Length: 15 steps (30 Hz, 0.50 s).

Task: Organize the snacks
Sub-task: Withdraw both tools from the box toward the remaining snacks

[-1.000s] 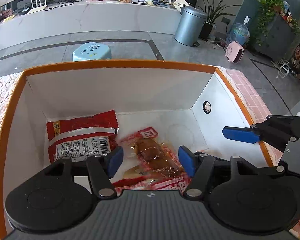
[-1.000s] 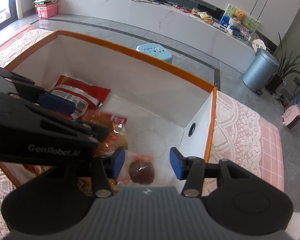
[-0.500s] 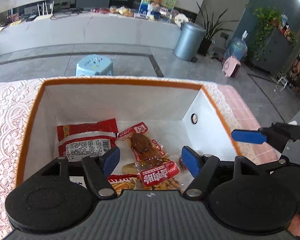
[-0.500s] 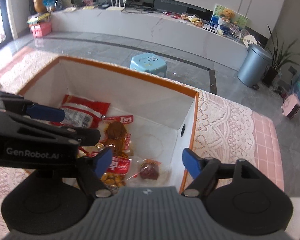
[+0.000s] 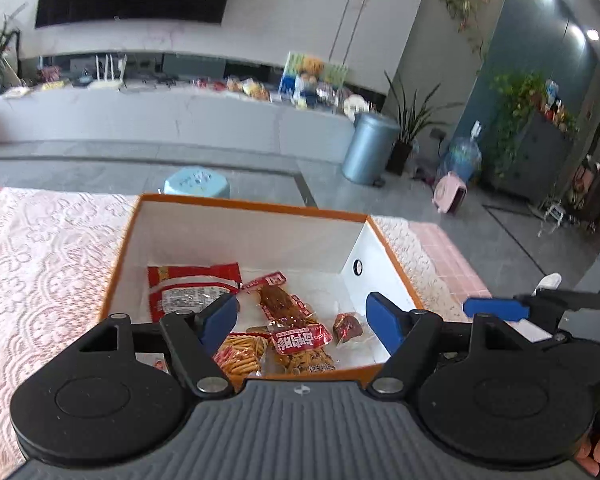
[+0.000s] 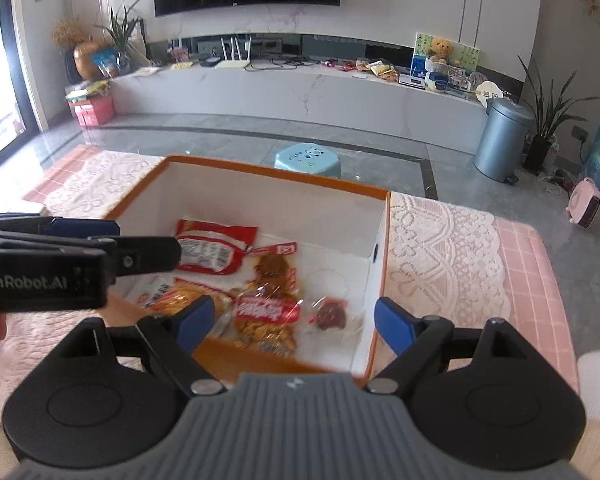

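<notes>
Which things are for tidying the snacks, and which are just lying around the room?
For the job: orange-rimmed white cardboard box; red-and-white flat snack packet; clear packet of brown meat; small dark red wrapped sweet.

Just lying about: light blue plastic stool; grey metal bin; pink lace tablecloth.

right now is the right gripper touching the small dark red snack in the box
Apart. In the right wrist view the right gripper stands open above the box; the small dark red snack lies on its floor, clear of both pads.

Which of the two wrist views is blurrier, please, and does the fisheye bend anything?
Right wrist view: snack packets and the box's near rim are smeared. Left wrist view: packets sharper, print readable. Both views: walls and floor lines bow toward the edges.
</notes>
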{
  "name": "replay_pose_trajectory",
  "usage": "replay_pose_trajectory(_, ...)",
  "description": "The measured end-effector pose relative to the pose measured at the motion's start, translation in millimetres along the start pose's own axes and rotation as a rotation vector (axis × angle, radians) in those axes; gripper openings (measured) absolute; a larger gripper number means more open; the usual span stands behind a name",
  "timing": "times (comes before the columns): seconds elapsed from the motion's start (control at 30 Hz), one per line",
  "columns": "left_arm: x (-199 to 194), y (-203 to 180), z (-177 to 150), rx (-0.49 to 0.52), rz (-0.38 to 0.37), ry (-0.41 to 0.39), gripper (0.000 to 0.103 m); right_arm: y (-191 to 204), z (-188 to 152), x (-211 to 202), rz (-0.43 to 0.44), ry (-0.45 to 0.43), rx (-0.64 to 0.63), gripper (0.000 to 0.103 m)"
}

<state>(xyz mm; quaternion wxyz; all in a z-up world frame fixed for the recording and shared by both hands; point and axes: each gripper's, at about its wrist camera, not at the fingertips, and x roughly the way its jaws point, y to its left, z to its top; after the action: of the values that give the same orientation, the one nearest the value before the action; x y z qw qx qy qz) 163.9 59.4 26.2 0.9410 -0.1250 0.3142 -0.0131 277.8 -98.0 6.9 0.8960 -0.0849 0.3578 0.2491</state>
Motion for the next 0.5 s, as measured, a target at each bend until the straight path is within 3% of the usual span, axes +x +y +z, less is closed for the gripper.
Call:
replay_pose_trajectory(0.3, -51, -16, -26, 0.045, -0.017, -0.105, 0.088, 9, -53, -45, 0.001, -0.066, 0.069, 0.085)
replay_pose_trajectory(0.5, -55, -16, -47, 0.041, -0.036, -0.062, 0.088, 15, -95, -68, -0.019, -0.118, 0.099, 0.085)
